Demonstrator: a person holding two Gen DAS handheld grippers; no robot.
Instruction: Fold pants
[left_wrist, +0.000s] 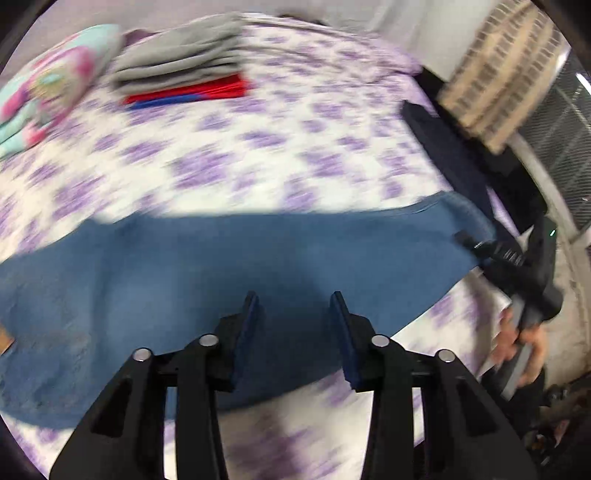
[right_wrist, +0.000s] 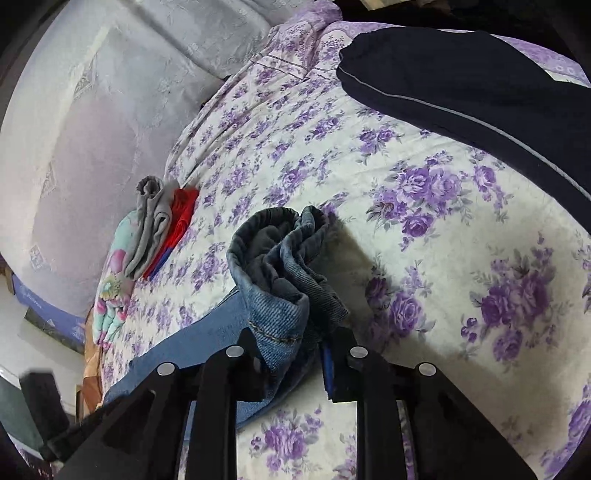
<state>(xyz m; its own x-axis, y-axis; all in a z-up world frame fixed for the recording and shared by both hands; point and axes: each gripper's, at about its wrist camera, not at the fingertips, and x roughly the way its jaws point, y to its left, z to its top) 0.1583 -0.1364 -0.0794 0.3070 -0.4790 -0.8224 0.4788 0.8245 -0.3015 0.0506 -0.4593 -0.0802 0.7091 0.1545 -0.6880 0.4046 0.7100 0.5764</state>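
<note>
Jeans lie stretched across the near part of the bed, a long blue band running from your left to your right over the purple-flowered sheet. Your left hand-held gripper hangs just above the middle of the jeans with its jaws spread apart and nothing between them; the left wrist view is smeared, so you cannot tell whether the fingertips touch the denim. Your right hand-held gripper is clamped on one end of the jeans: the hems are bunched and stand up in a crumpled roll just past the fingers, with the stitched edge pinched between the two pads. In the left wrist view that same gripper shows at the right end of the jeans, with your hand on its handle beyond the bed's edge. Past the jeans, toward the far left of the bed, a folded grey garment sits on top of a red and blue one, and a pastel patterned cloth lies just beside that stack. A dark navy garment with a thin pale stripe lies well apart from the jeans at the far right side of the bed. A woven basket stands beyond that edge of the bed.
</note>
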